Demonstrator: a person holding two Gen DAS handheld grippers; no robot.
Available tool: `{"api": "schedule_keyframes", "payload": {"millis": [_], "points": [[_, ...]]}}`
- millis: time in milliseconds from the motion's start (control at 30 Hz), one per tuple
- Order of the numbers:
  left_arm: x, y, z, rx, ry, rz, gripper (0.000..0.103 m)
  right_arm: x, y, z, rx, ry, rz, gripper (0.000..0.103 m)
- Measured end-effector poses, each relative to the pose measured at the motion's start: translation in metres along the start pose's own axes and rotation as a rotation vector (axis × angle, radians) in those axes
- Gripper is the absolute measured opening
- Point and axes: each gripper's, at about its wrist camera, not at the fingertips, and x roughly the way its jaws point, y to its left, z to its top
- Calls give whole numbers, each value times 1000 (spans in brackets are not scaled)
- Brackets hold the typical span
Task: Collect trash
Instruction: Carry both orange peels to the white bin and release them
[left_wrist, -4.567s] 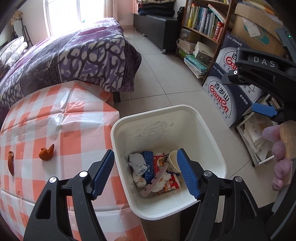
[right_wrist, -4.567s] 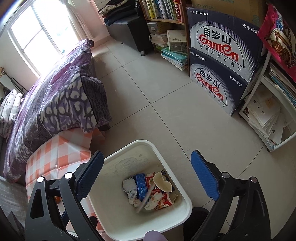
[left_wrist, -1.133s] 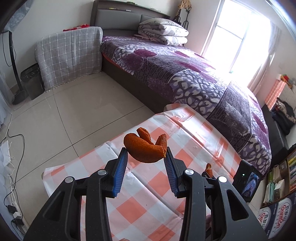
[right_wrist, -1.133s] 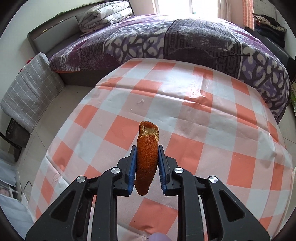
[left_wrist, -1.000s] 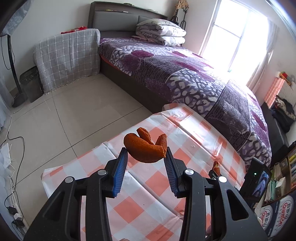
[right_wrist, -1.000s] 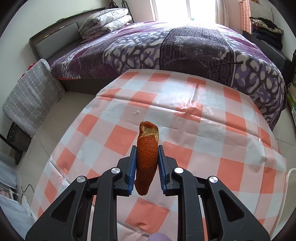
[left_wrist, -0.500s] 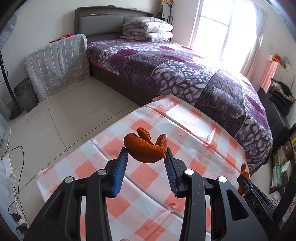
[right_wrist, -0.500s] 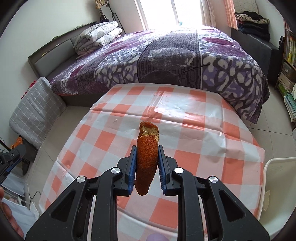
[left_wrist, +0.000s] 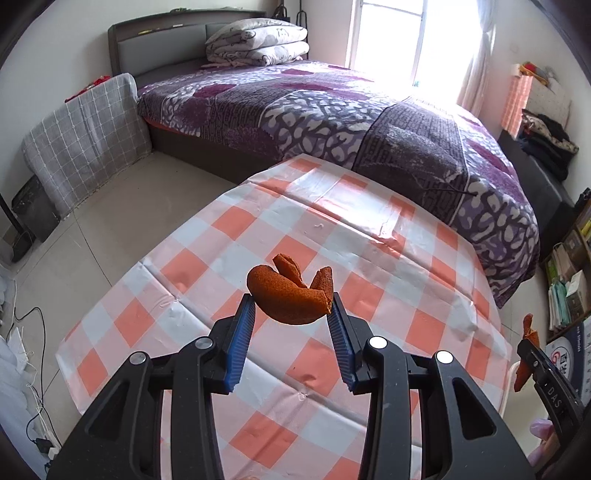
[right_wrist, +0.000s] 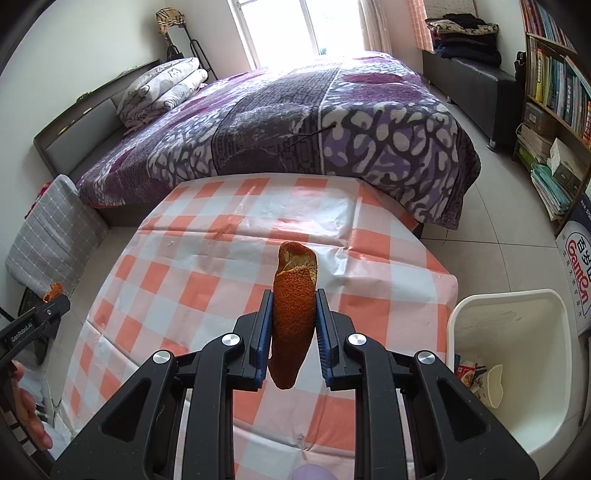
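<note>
Swinging both peels toward the bin (right_wrist: 509, 362) since half a second ago, your right gripper (right_wrist: 293, 325), fingers pinching the long peel (right_wrist: 293, 314) upright, sits nearer it; left fingers (left_wrist: 240, 332) pinch the curled peel (left_wrist: 290, 295) above the surface (left_wrist: 369, 236).

- Curled orange peel (left_wrist: 290, 299): rough, pitted, matt rind.
- Long orange peel strip (right_wrist: 293, 325): rough skin outside, pale fibrous pith inside.
- Fingers (left_wrist: 242, 341): ribbed blue pads on matt black plastic.
- Tabletop (left_wrist: 332, 221): glossy, wrinkled plastic checked cover.
- Trash bin (right_wrist: 546, 306): smooth white plastic.
- Bed (right_wrist: 332, 122): soft fleecy blanket.
</note>
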Motion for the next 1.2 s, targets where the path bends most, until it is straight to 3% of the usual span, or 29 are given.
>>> {"api": "schedule_keyframes", "payload": {"millis": [800,1200], "points": [[-27,-119,-26,189,-50,-76,40,-46,-95,13,140,-64,-77,21],[-35,-180,-50,299,-48,-134,40,-57,-168,6,277,22,-206,22]]}}
